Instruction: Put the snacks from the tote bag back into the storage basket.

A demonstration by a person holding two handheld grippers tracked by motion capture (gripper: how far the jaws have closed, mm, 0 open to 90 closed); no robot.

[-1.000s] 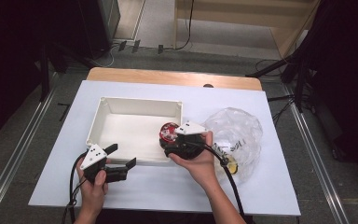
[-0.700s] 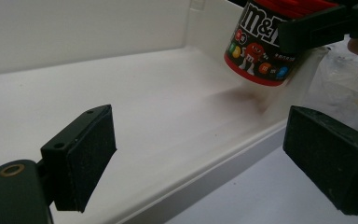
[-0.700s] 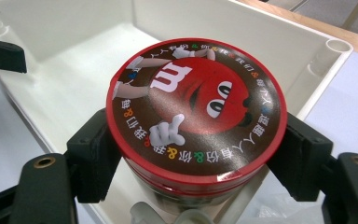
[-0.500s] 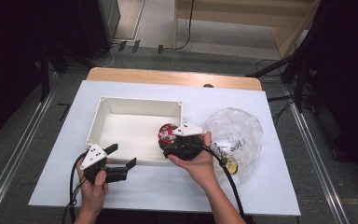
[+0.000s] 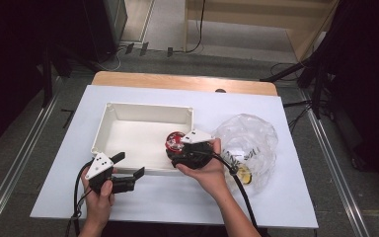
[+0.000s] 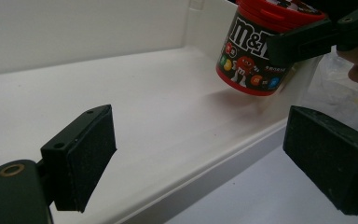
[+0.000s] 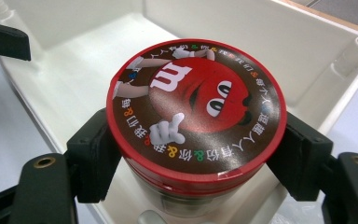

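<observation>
The right gripper point(image 5: 176, 148), seen from the high view, clamps a round red-lidded M&M's candy tub point(image 5: 174, 140) at the near right corner of a shallow, rectangular white plastic tray point(image 5: 109, 112). The left gripper point(image 5: 128, 170) rests just in front of the tray's near rim on the smooth white tabletop point(image 5: 286, 197), its jaws spread with nothing between them. A crumpled clear plastic bag point(image 5: 249, 140) lies just right of the tray.

In the left gripper view, two blocky black pads point(image 6: 86, 156) stand wide apart and bare over the tray's point(image 6: 135, 121) glossy floor and thick rounded rim. The cylindrical tub point(image 6: 254, 51), its wrapper printed with cartoon candies, hangs tilted just above the tray floor, pinched below its red lid by the other gripper's jaws.

In the right gripper view, the matte black pads point(image 7: 93, 158) press on both sides of the tub point(image 7: 196, 107) just under its glossy circular lid, which bears a red candy character ringed with coloured lettering. The tray's point(image 7: 270, 42) moulded walls lie behind.
</observation>
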